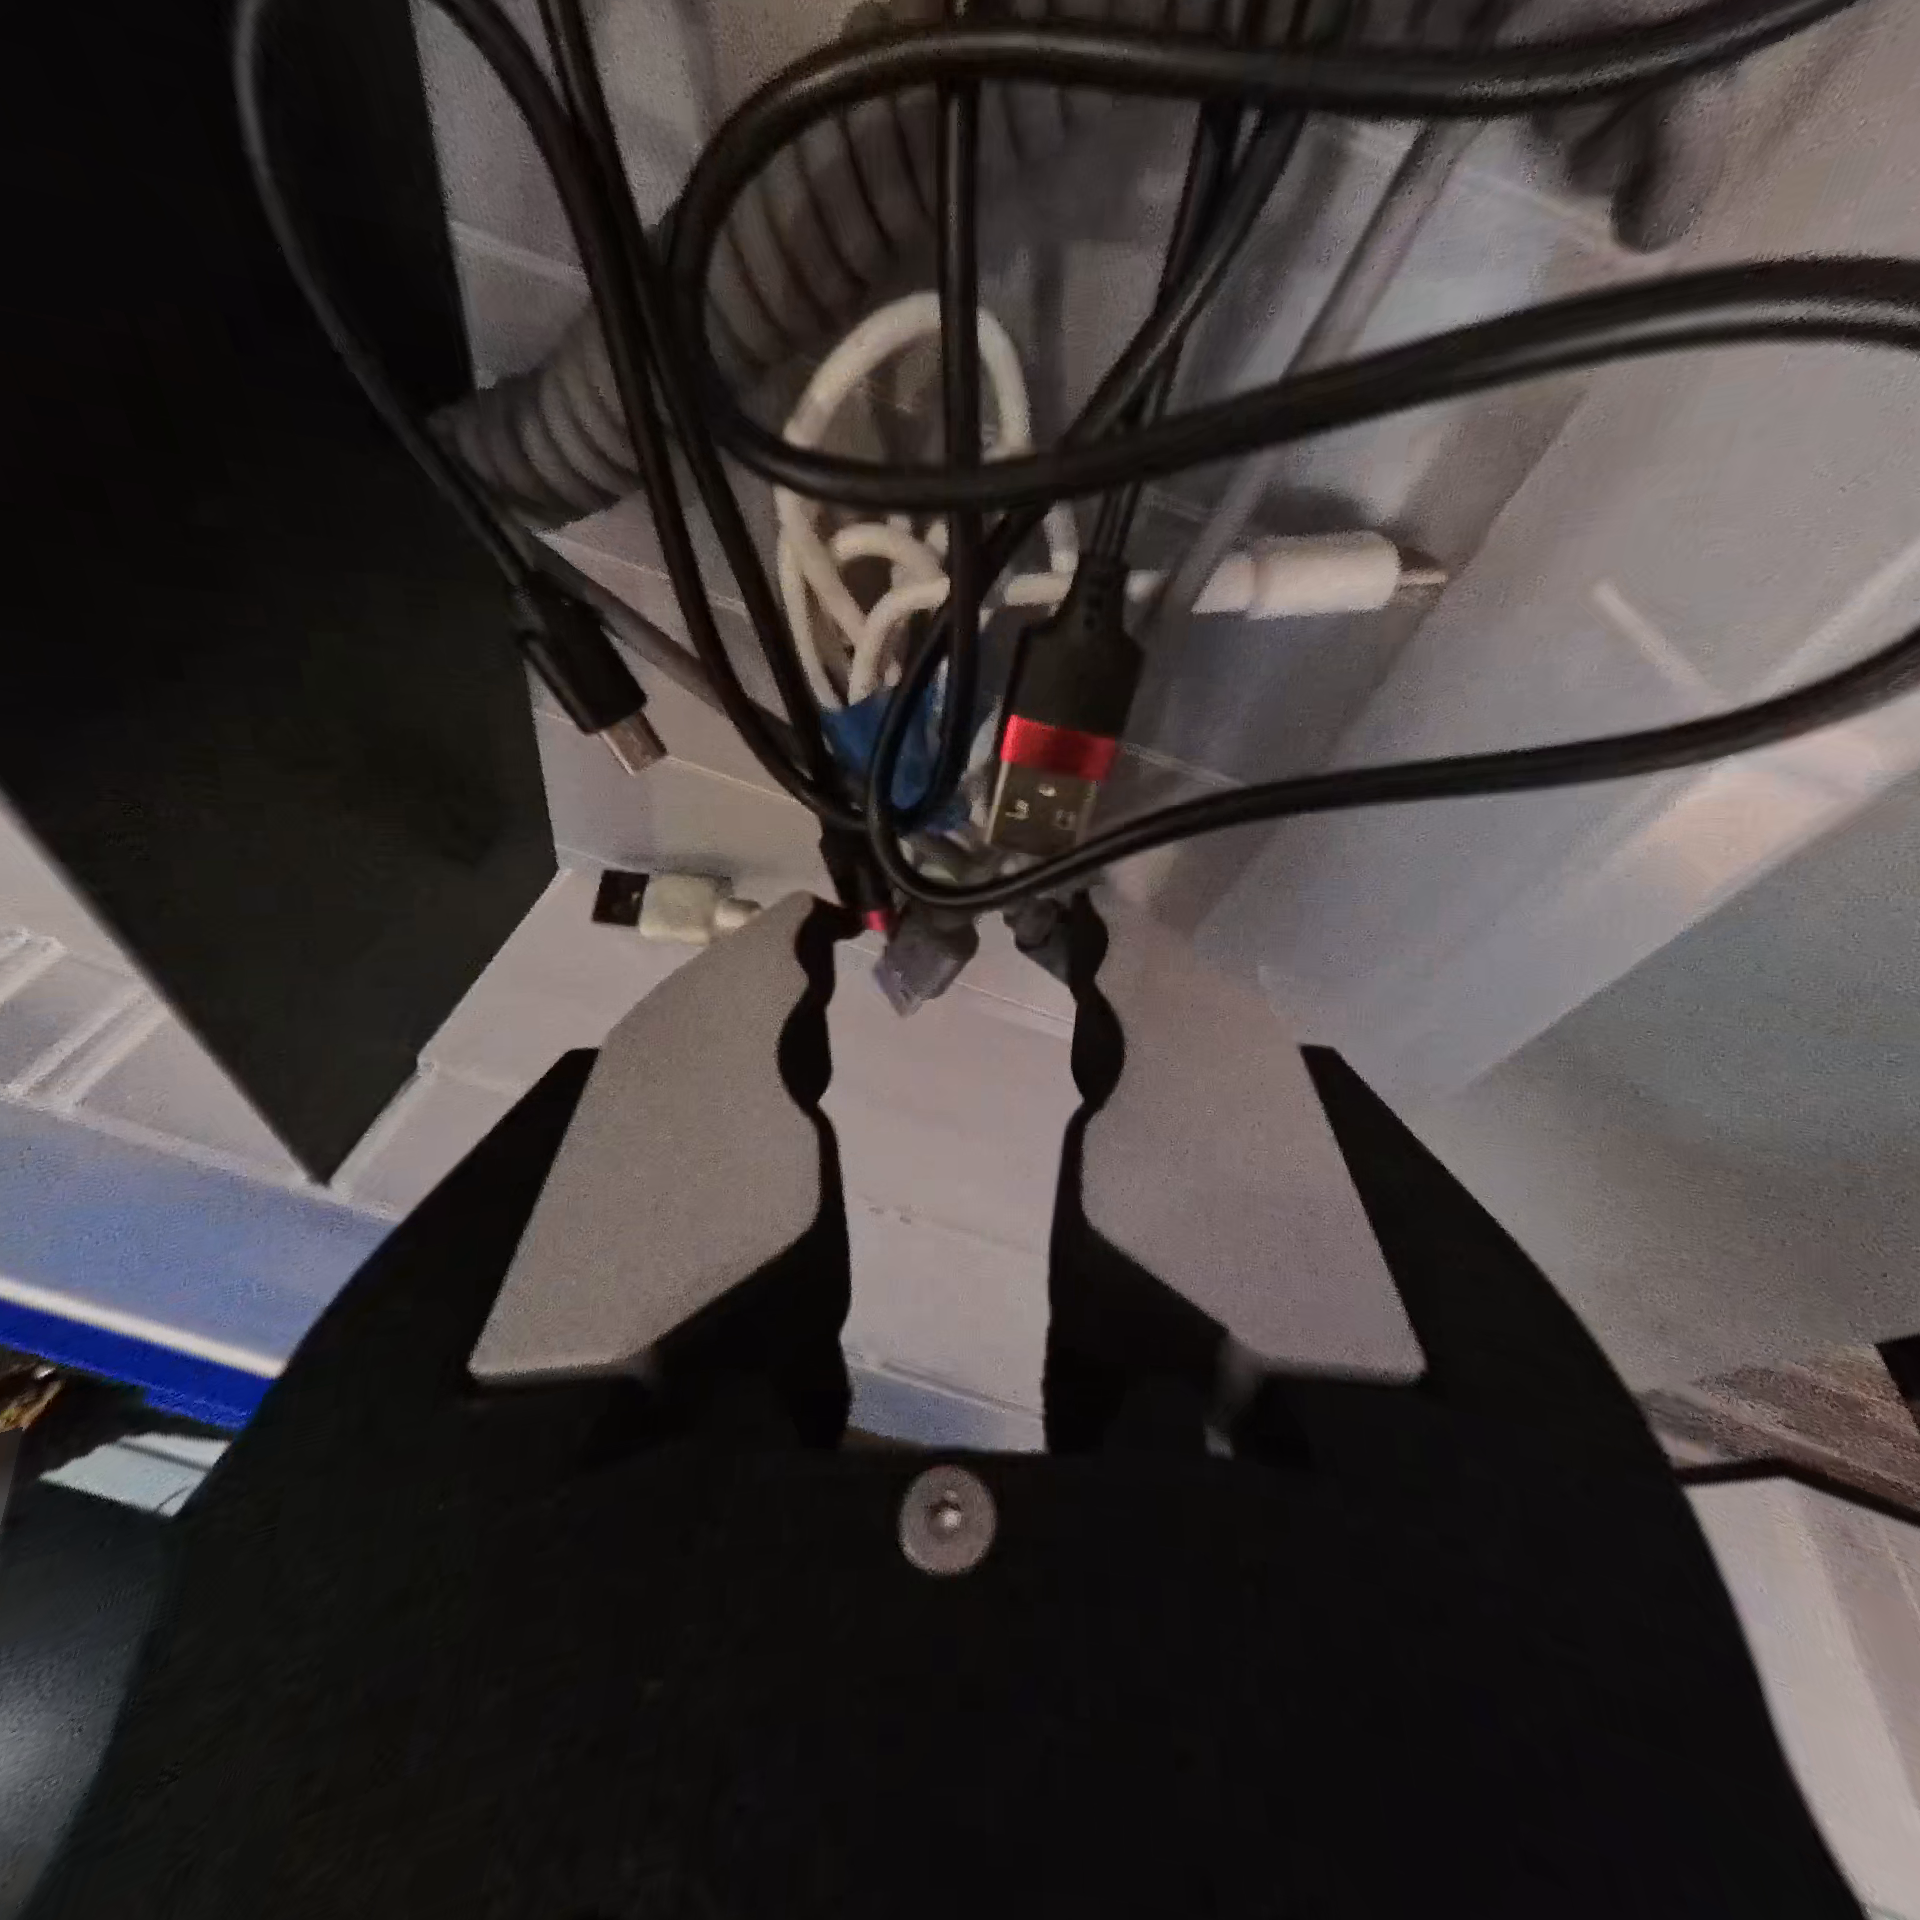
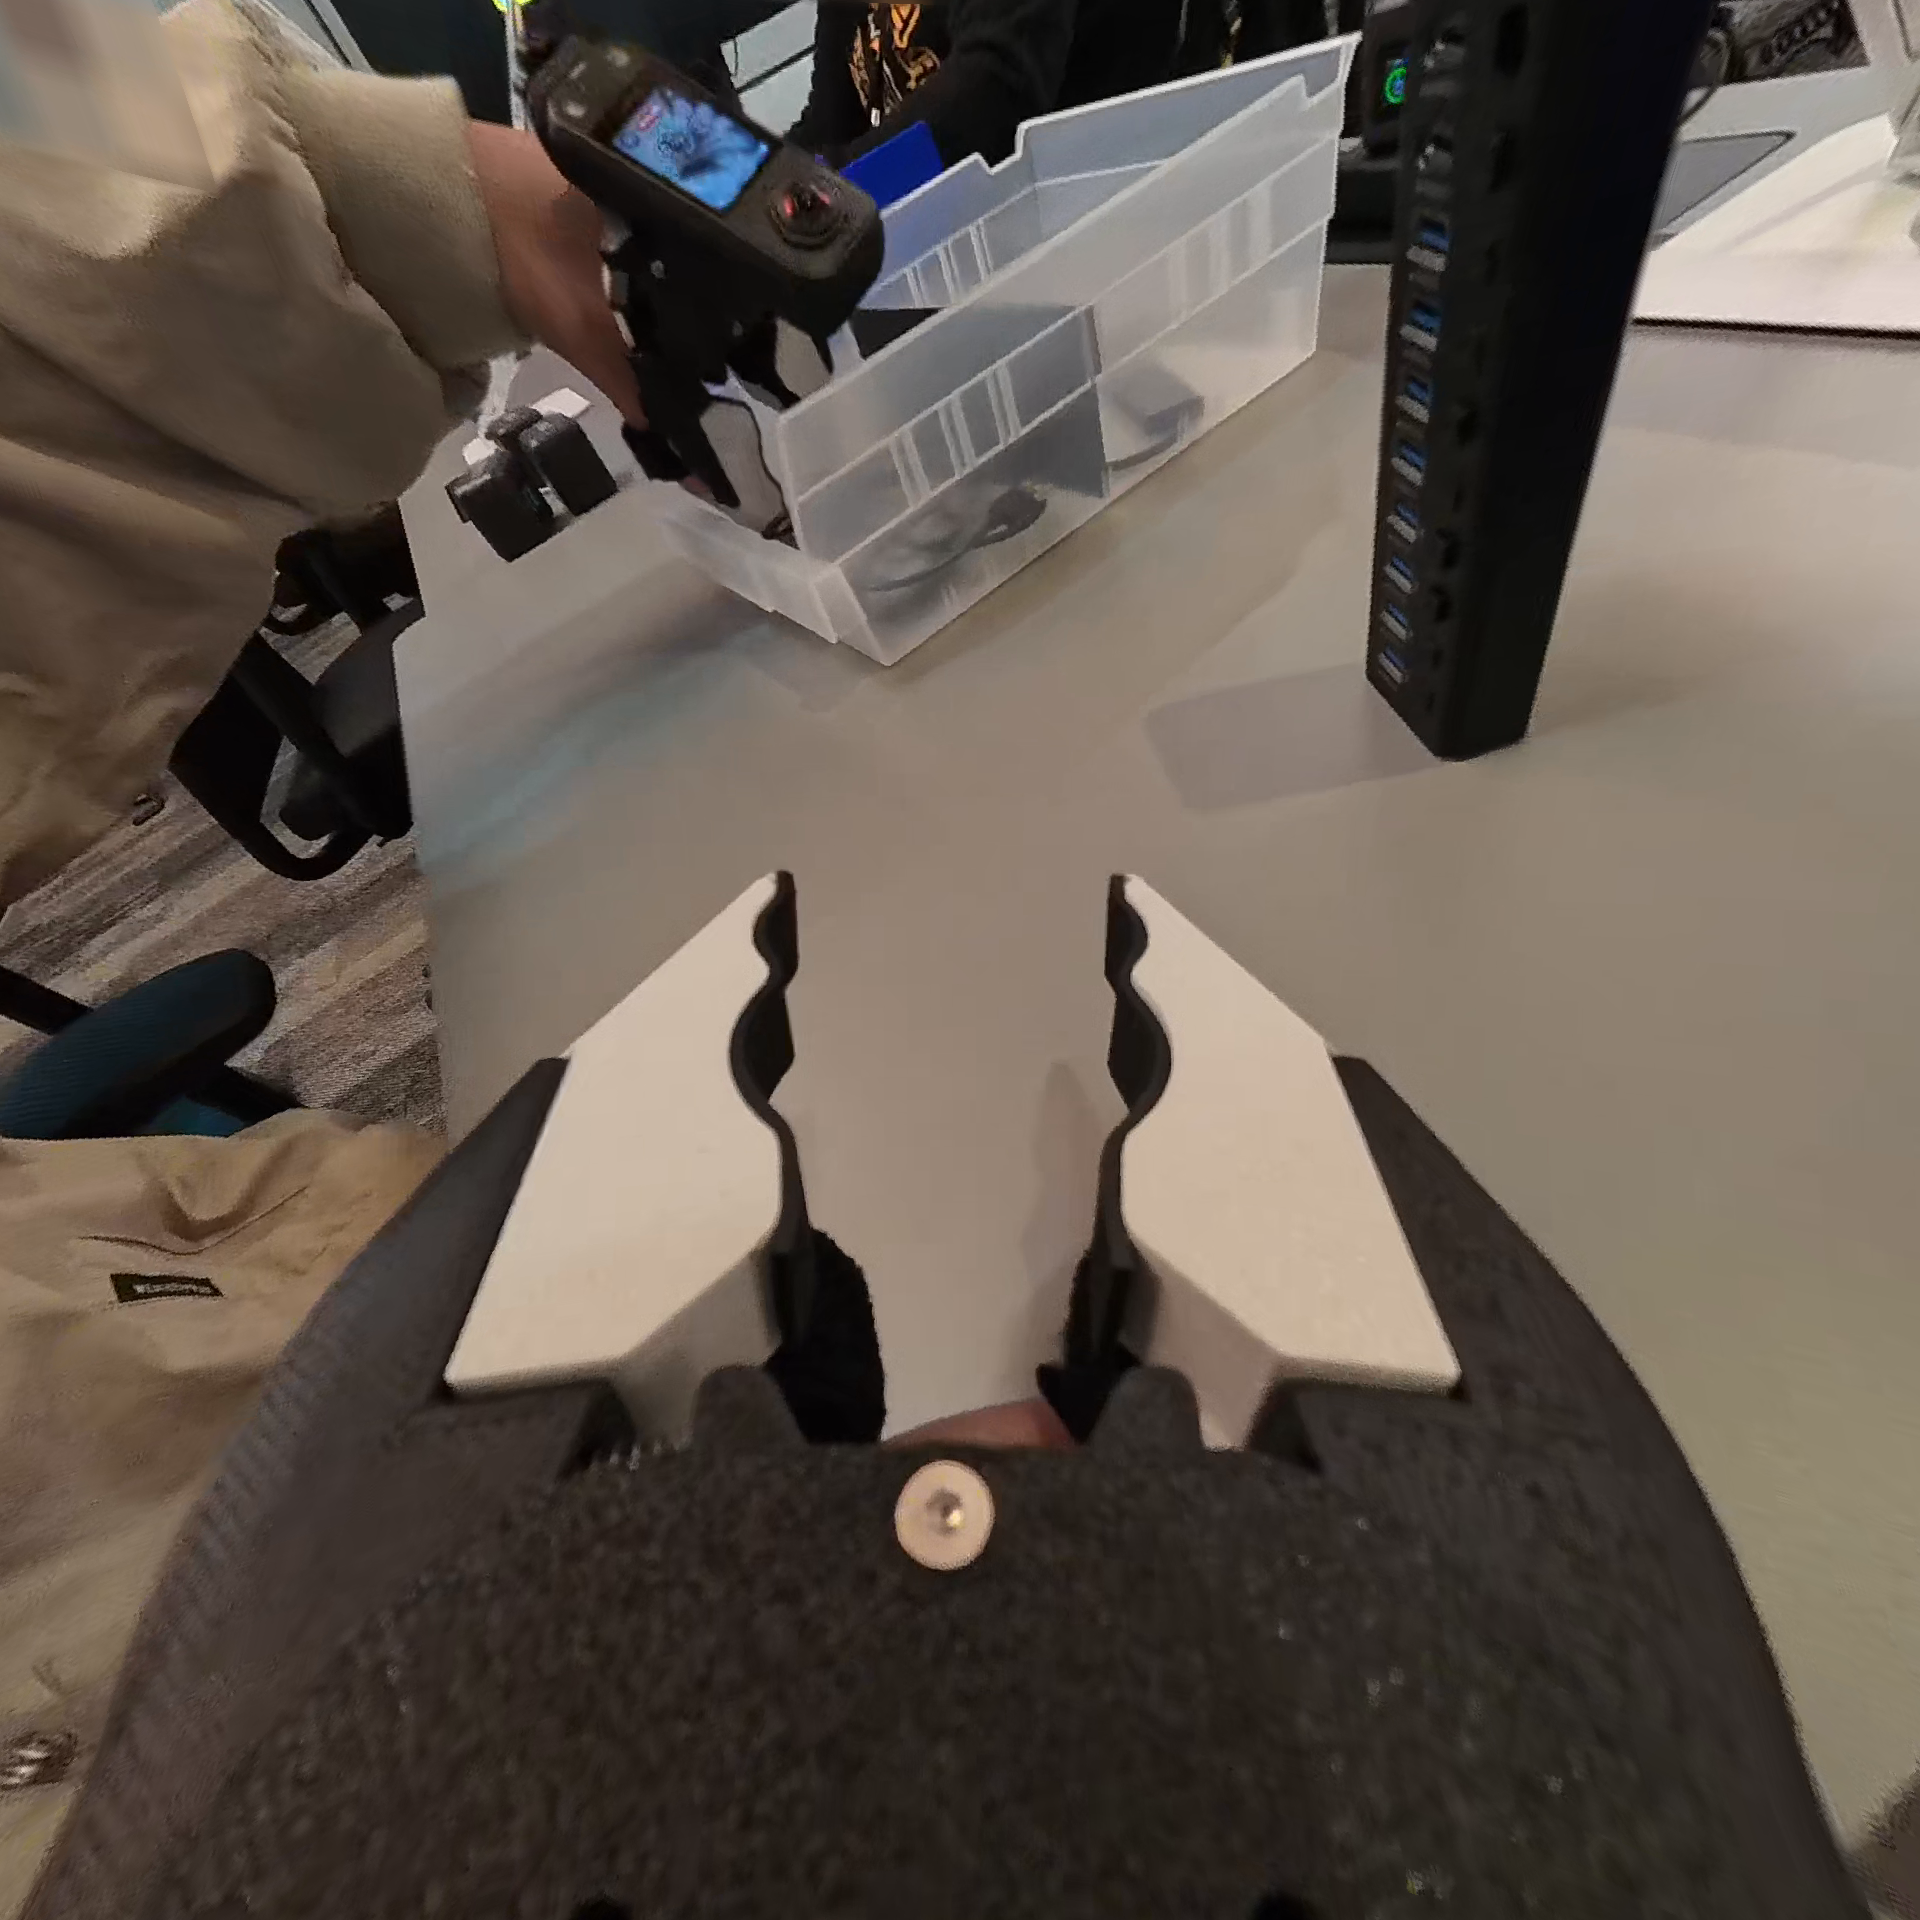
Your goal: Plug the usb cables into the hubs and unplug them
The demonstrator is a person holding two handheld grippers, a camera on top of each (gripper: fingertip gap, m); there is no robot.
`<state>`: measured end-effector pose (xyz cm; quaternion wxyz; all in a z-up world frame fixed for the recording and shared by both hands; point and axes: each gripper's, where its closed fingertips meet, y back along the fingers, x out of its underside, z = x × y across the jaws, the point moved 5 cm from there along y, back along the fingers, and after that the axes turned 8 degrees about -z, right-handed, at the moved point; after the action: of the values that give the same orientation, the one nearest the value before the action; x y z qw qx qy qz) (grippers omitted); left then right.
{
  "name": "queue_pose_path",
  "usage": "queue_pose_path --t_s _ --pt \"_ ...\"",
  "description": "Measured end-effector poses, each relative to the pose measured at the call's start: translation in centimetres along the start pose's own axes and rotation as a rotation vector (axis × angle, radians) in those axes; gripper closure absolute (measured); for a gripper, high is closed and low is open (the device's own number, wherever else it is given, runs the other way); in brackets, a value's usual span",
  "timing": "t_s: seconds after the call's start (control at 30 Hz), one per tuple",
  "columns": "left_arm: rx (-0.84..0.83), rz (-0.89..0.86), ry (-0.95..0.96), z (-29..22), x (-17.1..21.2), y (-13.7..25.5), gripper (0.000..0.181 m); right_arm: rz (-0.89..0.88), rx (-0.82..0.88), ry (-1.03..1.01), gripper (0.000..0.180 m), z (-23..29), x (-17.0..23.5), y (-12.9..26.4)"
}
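In the left wrist view my left gripper (image 1: 945, 925) is open, its tips down in a clear plastic bin (image 1: 1558, 623) at a tangle of black cables (image 1: 1143, 436). A black USB plug with a red band (image 1: 1049, 748) hangs just beyond the tips. A small translucent connector (image 1: 914, 966) lies between the tips, and I cannot tell if they touch it. My right gripper (image 2: 951, 904) is open and empty above the grey table (image 2: 1039, 748). A tall black USB hub (image 2: 1475, 416) with blue ports stands upright at the right. The left gripper (image 2: 686, 457) reaches into the bin (image 2: 1039, 364).
The bin also holds a white cable (image 1: 904, 520), a coiled grey cable (image 1: 603, 416), a black micro plug (image 1: 603, 696) and a white USB plug (image 1: 665, 899). A dark panel (image 1: 208, 520) stands at its left. A beige sleeve (image 2: 208, 312) and a chair armrest (image 2: 135, 1039) are left of the table. The left gripper's tips are roughly 35 cm from the right gripper's.
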<state>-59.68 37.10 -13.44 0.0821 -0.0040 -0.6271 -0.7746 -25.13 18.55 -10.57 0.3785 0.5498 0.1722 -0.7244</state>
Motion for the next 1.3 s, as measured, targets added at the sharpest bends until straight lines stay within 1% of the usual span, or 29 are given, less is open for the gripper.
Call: queue_pose_path --t_s 0.1,0.13,0.2,0.23,0.33,0.4,0.5,0.53,0.57,0.63,0.67,0.73,0.77,0.8,0.83,0.87,0.9,0.97,1.03,1.1,1.2,1.3 --pt "-0.038 0.006 -0.005 0.3 0.1 0.2 0.155 0.015 -0.002 -0.020 0.121 -0.3 0.3 0.1" --pt "-0.065 -0.004 -0.005 0.5 0.2 0.6 0.166 0.021 -0.005 -0.026 0.121 -0.3 0.4 0.0" --pt "-0.102 -0.050 0.025 0.6 0.3 1.1 0.166 0.031 -0.008 -0.029 0.121 -0.2 0.6 0.1" --pt "-0.140 -0.080 0.040 0.9 0.4 1.5 0.174 0.033 -0.008 -0.027 0.122 -0.2 0.6 0.0" --pt "-0.302 -0.148 0.106 2.3 0.5 3.8 0.174 0.040 -0.010 -0.028 0.122 -0.1 0.7 0.0" --pt "-0.380 -0.193 0.110 2.7 0.3 5.5 0.175 0.040 -0.012 -0.034 0.123 -0.1 0.7 0.0" --pt "-0.363 -0.213 0.104 2.1 0.3 6.4 0.175 0.040 -0.014 -0.037 0.124 -0.1 0.6 0.0" --pt "-0.384 -0.225 0.106 2.2 0.3 6.7 0.181 0.040 -0.014 -0.039 0.124 -0.1 0.6 0.0" --pt "-0.422 -0.236 0.121 2.6 0.4 7.3 0.181 0.040 -0.016 -0.042 0.124 0.0 0.6 0.0" --pt "-0.515 -0.301 0.188 4.0 0.6 9.7 0.181 0.042 -0.021 -0.048 0.124 0.1 0.6 -0.1" --pt "-0.535 -0.350 0.233 4.7 0.6 11.2 0.181 0.046 -0.023 -0.050 0.124 0.1 0.7 -0.2" --pt "-0.544 -0.441 0.280 5.5 0.5 14.0 0.181 0.054 -0.027 -0.049 0.124 0.2 0.8 -0.3" --pt "-0.516 -0.472 0.264 5.4 0.4 14.9 0.181 0.058 -0.028 -0.046 0.124 0.2 0.9 -0.3" --pt "-0.428 -0.485 0.224 4.6 0.1 14.9 0.181 0.063 -0.029 -0.041 0.124 0.3 0.9 -0.3" --pt "-0.293 -0.463 0.183 3.2 -0.1 14.0 0.181 0.069 -0.031 -0.038 0.124 0.3 1.0 -0.3" --pt "-0.174 -0.417 0.141 1.9 -0.1 12.7 0.176 0.074 -0.033 -0.035 0.124 0.4 1.1 -0.4" --pt "-0.132 -0.377 0.090 1.0 -0.2 11.1 0.171 0.078 -0.034 -0.035 0.124 0.4 1.2 -0.4" --pt "-0.104 -0.302 0.004 0.1 -0.4 7.7 0.160 0.085 -0.042 -0.034 0.124 0.6 1.3 -0.5" --pt "-0.035 -0.189 -0.004 -0.3 -0.2 4.6 0.149 0.094 -0.046 -0.028 0.124 0.8 1.4 -0.6" --pt "-0.011 -0.101 -0.011 0.0 0.1 2.4 0.139 0.103 -0.046 -0.014 0.124 0.9 1.5 -0.6" --pt "-0.008 -0.003 -0.021 1.1 0.3 0.6 0.138 0.110 -0.042 -0.001 0.124 0.8 1.6 -0.6" --pt "-0.006 0.029 -0.054 1.3 0.0 -0.5 0.143 0.118 -0.043 -0.004 0.124 0.8 1.8 -0.6"
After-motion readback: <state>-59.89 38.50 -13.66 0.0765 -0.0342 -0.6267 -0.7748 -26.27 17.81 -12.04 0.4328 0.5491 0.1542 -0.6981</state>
